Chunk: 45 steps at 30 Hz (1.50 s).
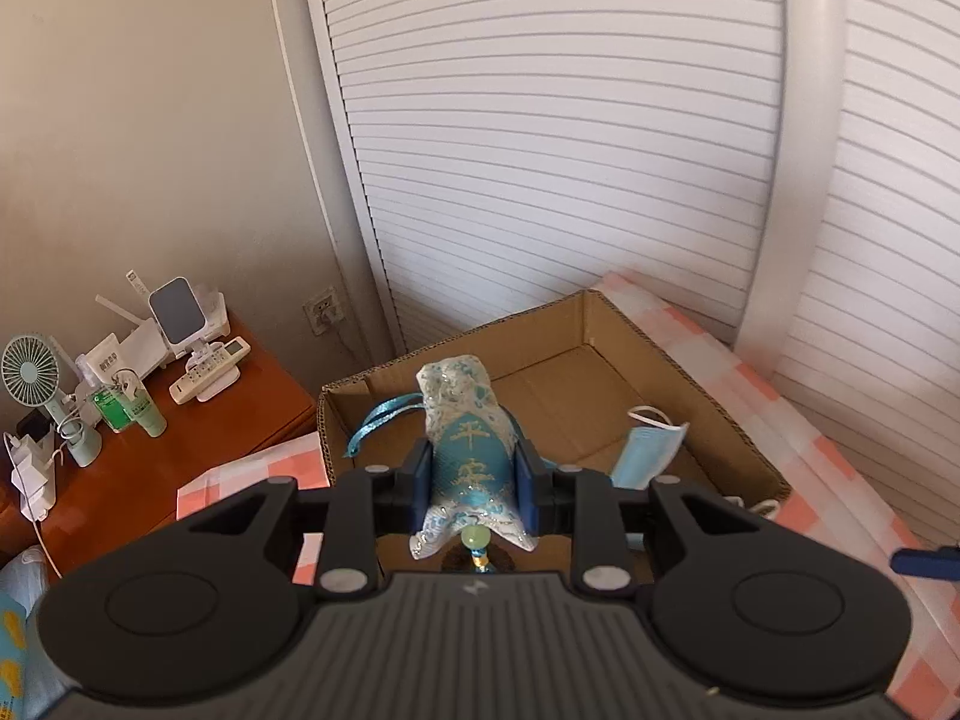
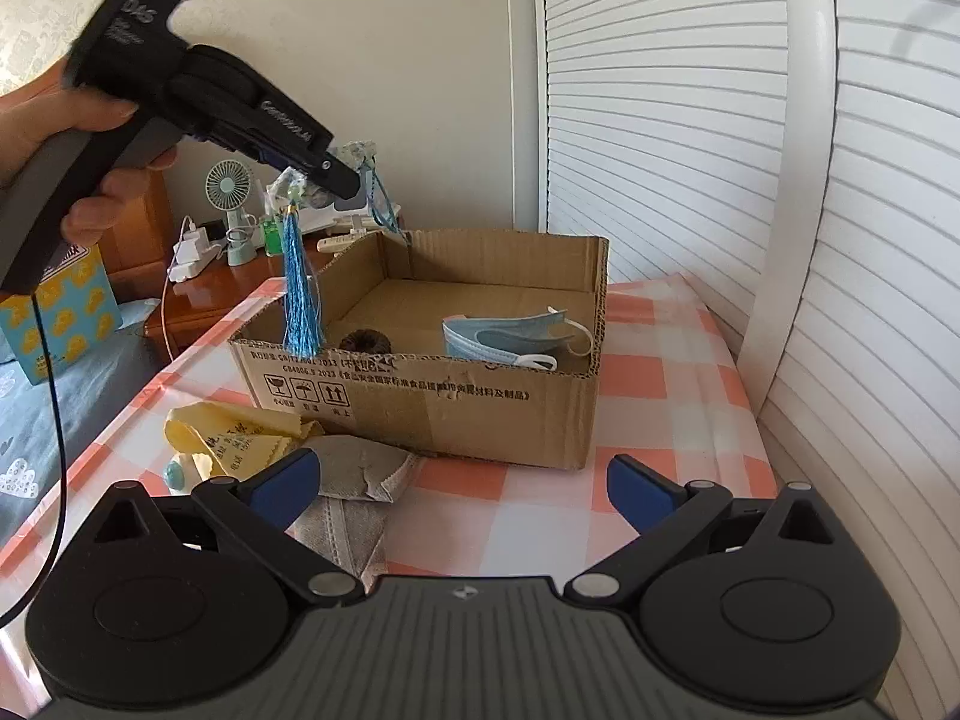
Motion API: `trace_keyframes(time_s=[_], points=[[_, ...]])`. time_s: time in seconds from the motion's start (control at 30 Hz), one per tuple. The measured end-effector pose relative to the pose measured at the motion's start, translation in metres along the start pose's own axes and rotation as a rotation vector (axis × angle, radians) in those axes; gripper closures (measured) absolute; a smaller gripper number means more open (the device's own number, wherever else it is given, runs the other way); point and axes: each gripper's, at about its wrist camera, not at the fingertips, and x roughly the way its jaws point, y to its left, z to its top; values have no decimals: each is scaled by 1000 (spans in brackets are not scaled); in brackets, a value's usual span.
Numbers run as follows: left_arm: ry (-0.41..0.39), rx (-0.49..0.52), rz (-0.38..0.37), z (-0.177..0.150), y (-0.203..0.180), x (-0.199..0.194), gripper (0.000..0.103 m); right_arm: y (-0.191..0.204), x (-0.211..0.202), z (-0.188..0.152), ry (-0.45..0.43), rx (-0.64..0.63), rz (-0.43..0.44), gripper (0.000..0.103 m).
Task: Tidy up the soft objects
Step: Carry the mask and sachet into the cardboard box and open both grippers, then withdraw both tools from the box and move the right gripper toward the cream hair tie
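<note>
My left gripper [image 1: 471, 483] is shut on a blue and white embroidered sachet [image 1: 465, 450] with a ribbon loop and holds it in the air above the open cardboard box [image 1: 708, 396]. In the right wrist view the left gripper [image 2: 342, 177] hangs over the box's [image 2: 420, 408] left corner, and the sachet's blue tassel [image 2: 300, 294] dangles down to the rim. A blue face mask [image 2: 510, 336] and a dark hair tie [image 2: 365, 341] lie inside the box. My right gripper [image 2: 462, 486] is open and empty, low in front of the box.
A yellow cloth [image 2: 234, 432], a grey mask [image 2: 354, 480] and a small teal bead [image 2: 175, 473] lie on the checked tablecloth [image 2: 660, 420] in front of the box. A wooden nightstand [image 1: 180, 450] with a fan [image 1: 36, 384], chargers and remotes stands left. White slatted doors stand behind.
</note>
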Motion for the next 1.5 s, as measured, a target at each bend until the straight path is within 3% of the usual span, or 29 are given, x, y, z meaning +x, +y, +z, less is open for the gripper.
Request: trace_keyframes(time_s=[0.13,0.17,0.2,0.27,0.3,0.33,0.5,0.83,1.03,1.27,1.5], points=[[32,-14,48,14,3,39,76,-4,2,-1,13,6,-14,0],[38,-23,55,16,6,48,68,-5,3,-1,16,14,-14,0],[42,-30,66,17,8,55,67,-6,3,-1,19,20,-14,0],[41,-41,90,18,11,65,46,-6,4,-2,25,25,-17,0],[39,-41,101,16,12,68,27,-6,4,-2,26,23,-17,0],[40,-37,110,15,13,68,18,-5,5,-2,28,19,-19,0],[45,-18,121,3,14,46,17,-2,1,0,21,7,-16,0],[-30,-3,131,-45,15,-40,3,13,-21,-1,5,-10,-11,0],[28,-70,111,-96,17,-65,3,30,-34,-9,9,-41,14,0],[3,-155,135,-157,12,-96,3,49,-24,-34,74,-125,72,0],[2,-170,170,-193,-2,-114,3,73,-5,-58,152,-212,117,0]])
